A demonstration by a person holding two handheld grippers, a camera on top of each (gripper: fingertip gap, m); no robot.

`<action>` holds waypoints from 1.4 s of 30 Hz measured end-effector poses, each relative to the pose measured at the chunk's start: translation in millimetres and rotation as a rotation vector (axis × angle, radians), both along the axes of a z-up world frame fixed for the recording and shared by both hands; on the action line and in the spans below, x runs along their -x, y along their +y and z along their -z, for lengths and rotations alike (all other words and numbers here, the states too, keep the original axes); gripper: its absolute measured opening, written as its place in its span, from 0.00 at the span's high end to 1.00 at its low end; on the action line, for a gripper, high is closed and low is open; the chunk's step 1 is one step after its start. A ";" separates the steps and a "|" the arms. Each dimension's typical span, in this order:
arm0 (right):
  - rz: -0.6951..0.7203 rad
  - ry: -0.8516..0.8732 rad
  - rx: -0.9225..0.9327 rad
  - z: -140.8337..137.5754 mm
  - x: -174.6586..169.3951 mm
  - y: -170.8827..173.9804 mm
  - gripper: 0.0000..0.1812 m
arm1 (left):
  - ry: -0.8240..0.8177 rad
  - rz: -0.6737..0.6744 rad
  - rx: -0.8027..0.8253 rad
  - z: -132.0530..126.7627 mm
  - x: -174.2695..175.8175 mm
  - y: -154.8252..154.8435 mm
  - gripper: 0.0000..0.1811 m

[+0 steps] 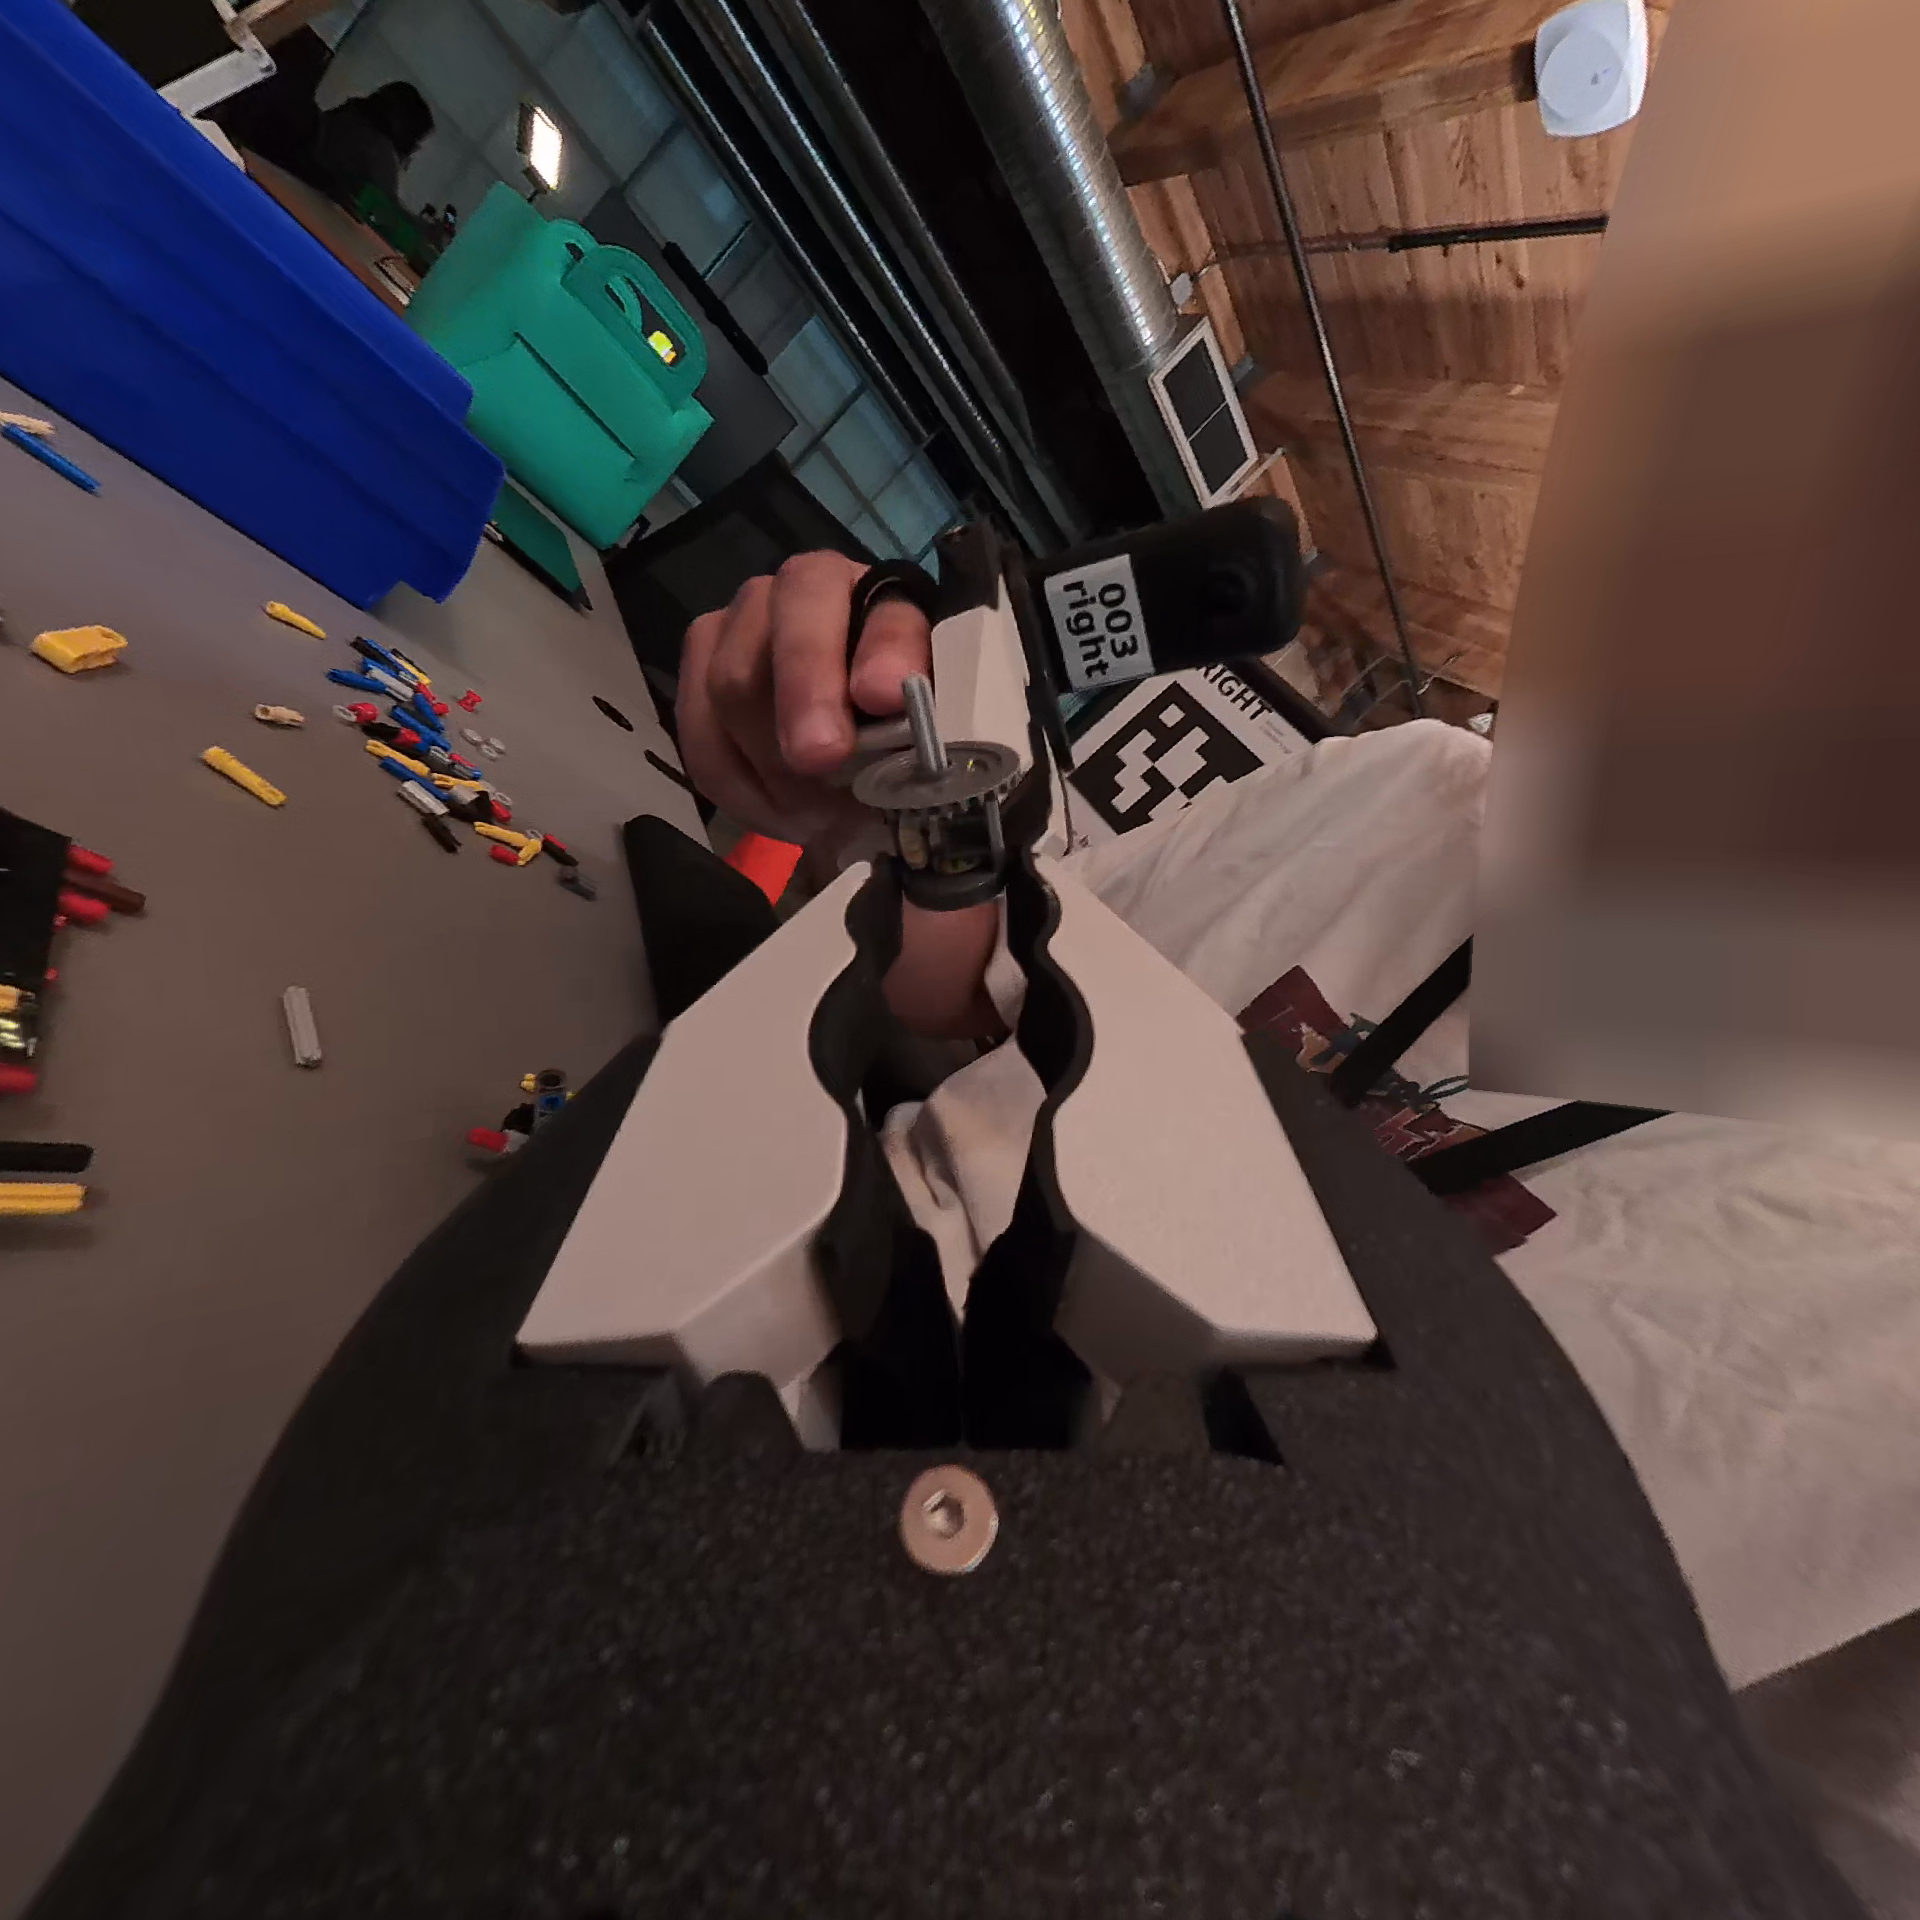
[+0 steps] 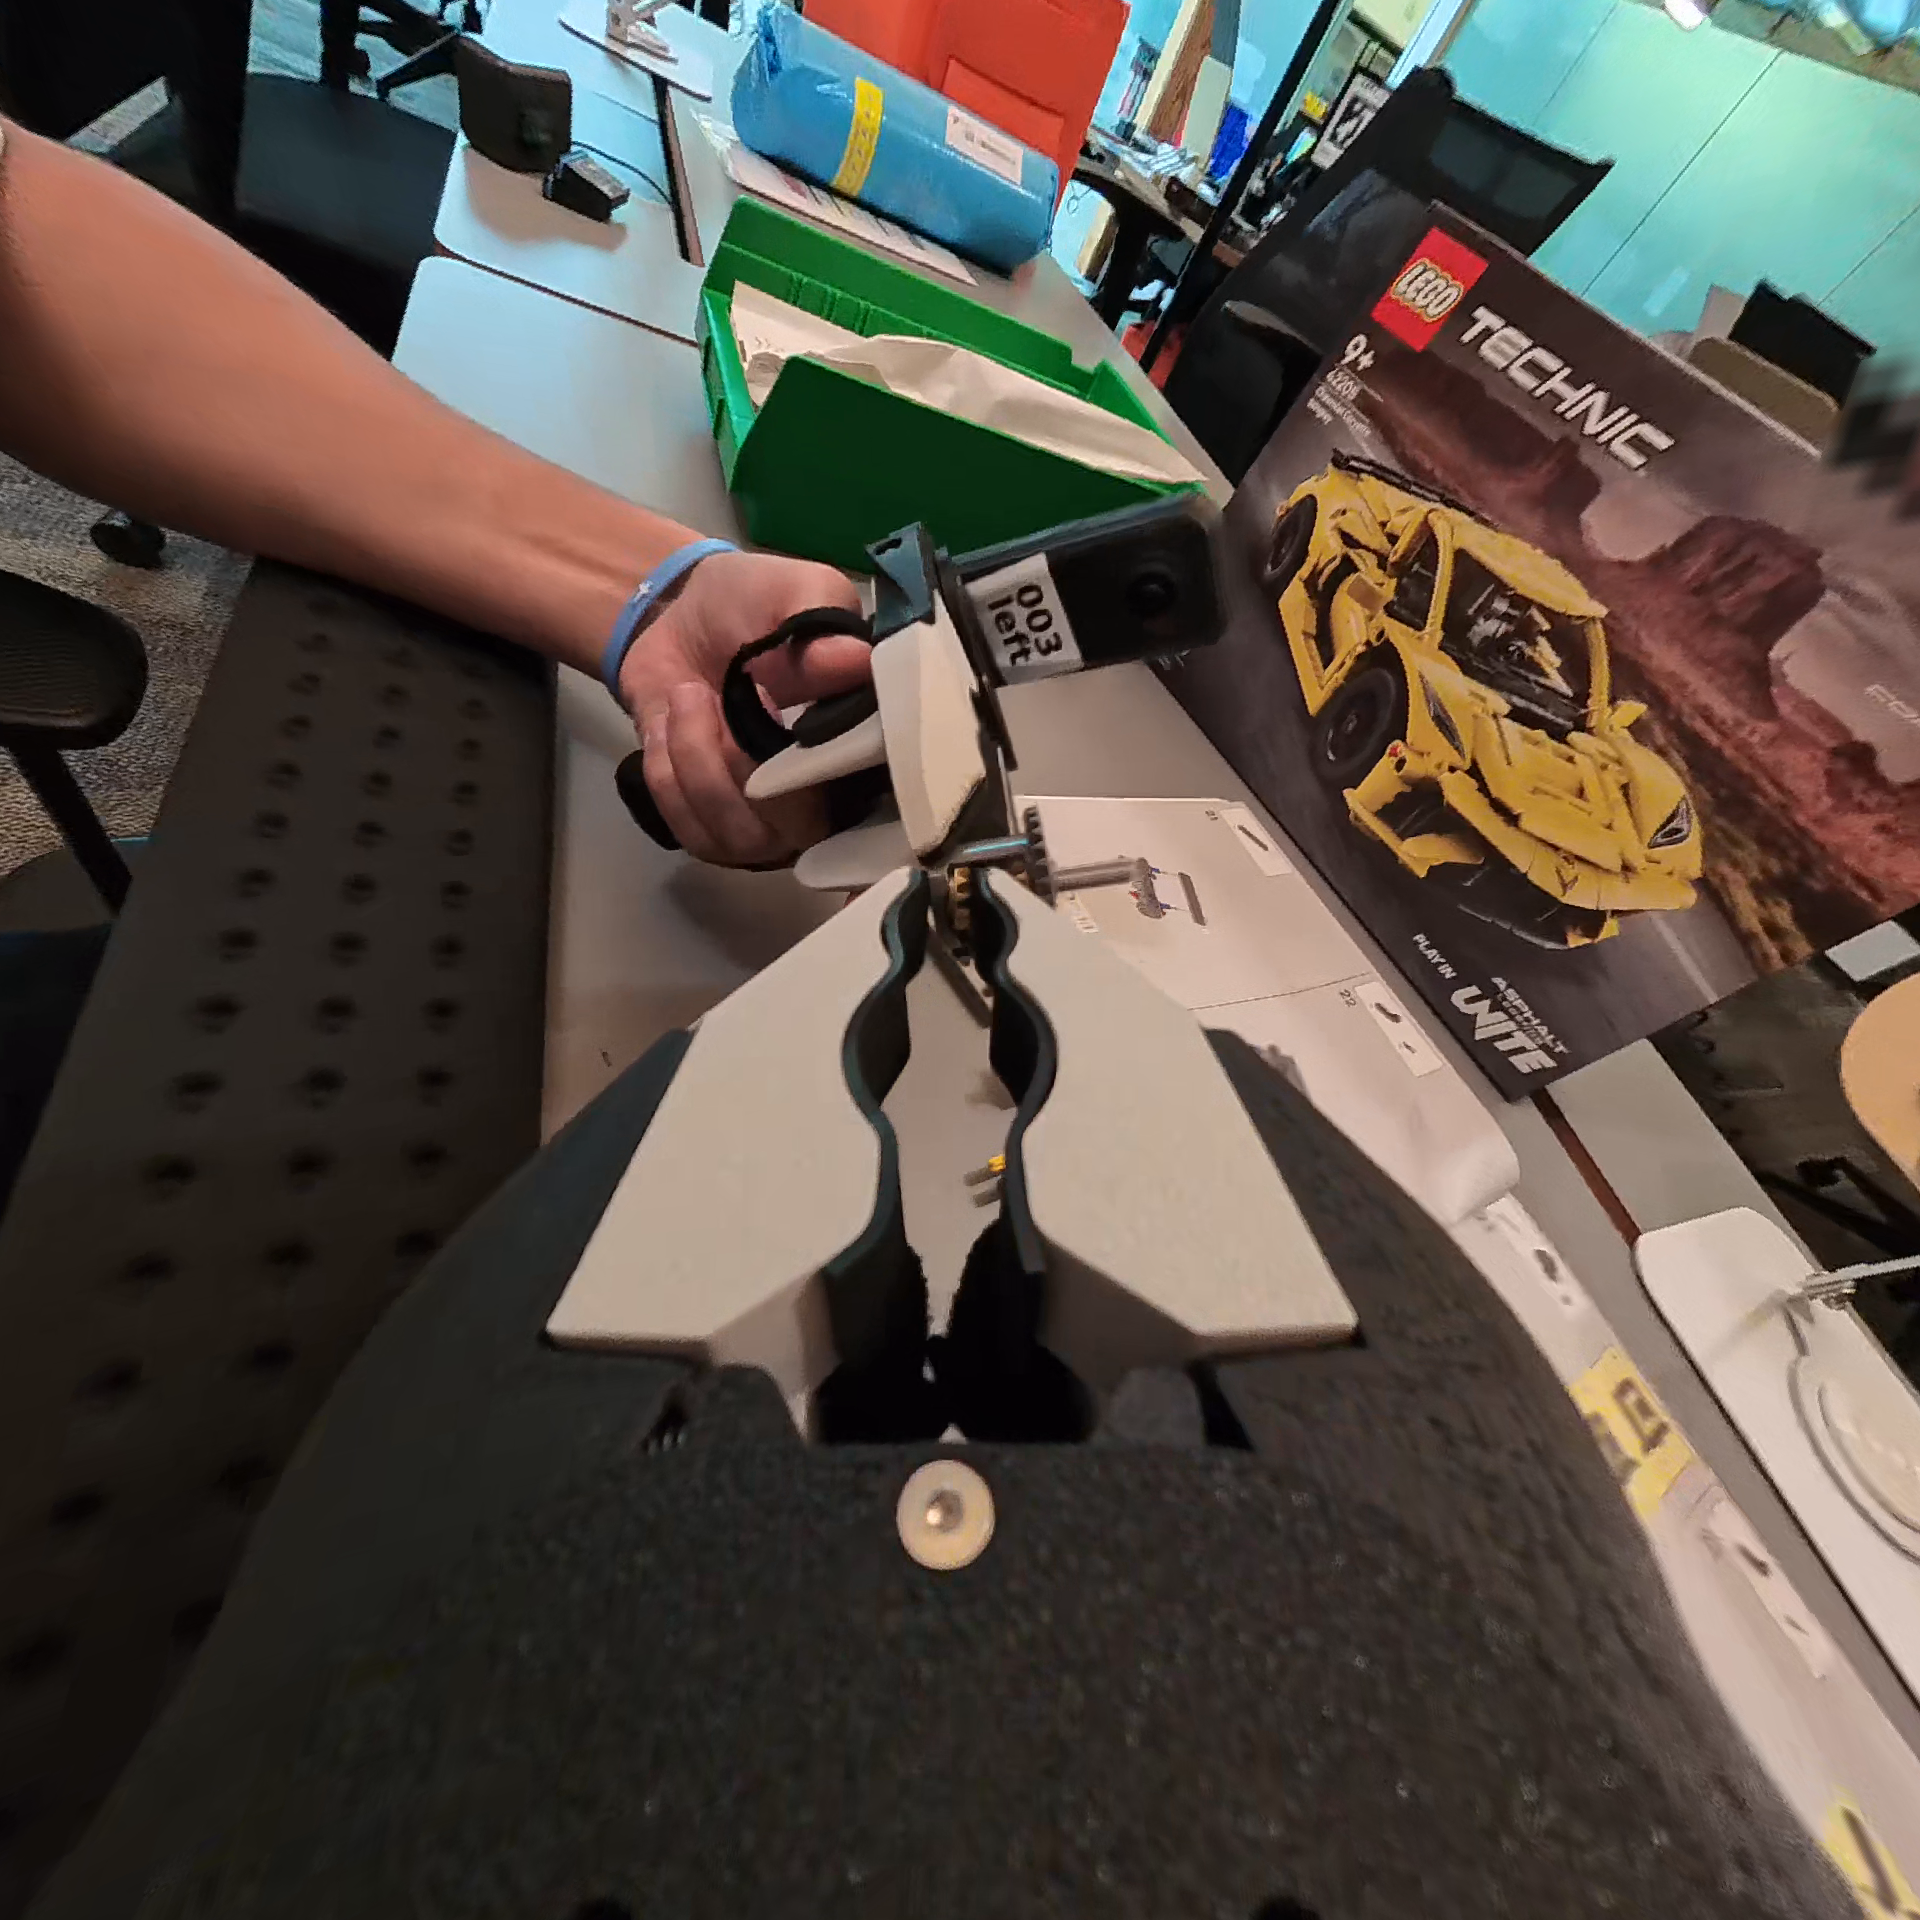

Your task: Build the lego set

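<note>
Grey tabletop [image 1: 343, 935] below me, loose lego pieces [image 1: 436, 748] scattered across it. My left gripper [image 1: 940, 883] has its fingers nearly closed, pinching the dark lower ring of the gear assembly [image 1: 935, 821] at the tips, held up off the surface. From the right wrist view, my right gripper [image 2: 951, 894] is closed to a narrow gap on the same assembly [image 2: 971, 888] from the opposite side (contact looks real, though the tips crowd the view). Grey axle [image 1: 920, 722] runs through the gear and points away from the left fingers, toward the right hand [image 1: 769, 717]. Any push should follow that axis. Beyond: instruction booklet [image 2: 1278, 935], set box [image 2: 1558, 675], green bin [image 2: 883, 457].
</note>
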State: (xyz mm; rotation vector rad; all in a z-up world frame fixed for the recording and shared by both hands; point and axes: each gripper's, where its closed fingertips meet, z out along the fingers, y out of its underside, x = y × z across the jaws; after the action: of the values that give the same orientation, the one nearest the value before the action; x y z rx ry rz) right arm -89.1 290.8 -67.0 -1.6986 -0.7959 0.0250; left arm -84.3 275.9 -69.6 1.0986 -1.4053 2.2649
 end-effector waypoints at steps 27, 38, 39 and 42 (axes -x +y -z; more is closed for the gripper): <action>-0.128 0.249 0.134 8.3 -10.9 -21.5 0.98 | -0.063 -0.024 -0.183 14.2 4.2 -5.7 0.90; -0.174 -0.175 0.090 15.6 6.1 -26.8 0.98 | -0.065 0.074 -0.156 16.2 11.0 -19.0 0.90; -0.186 -0.169 0.103 15.5 7.6 -27.8 0.98 | -0.071 0.078 -0.162 16.2 12.2 -20.0 0.90; -0.206 -0.176 0.111 13.5 9.9 -28.1 0.98 | -0.090 0.075 -0.166 14.1 13.5 -20.4 0.90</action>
State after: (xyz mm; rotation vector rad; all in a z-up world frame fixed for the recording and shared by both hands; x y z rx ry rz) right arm -99.0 262.6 -80.5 -1.7329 -1.1169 0.0625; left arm -97.8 255.5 -83.7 0.9834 -1.6664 2.2032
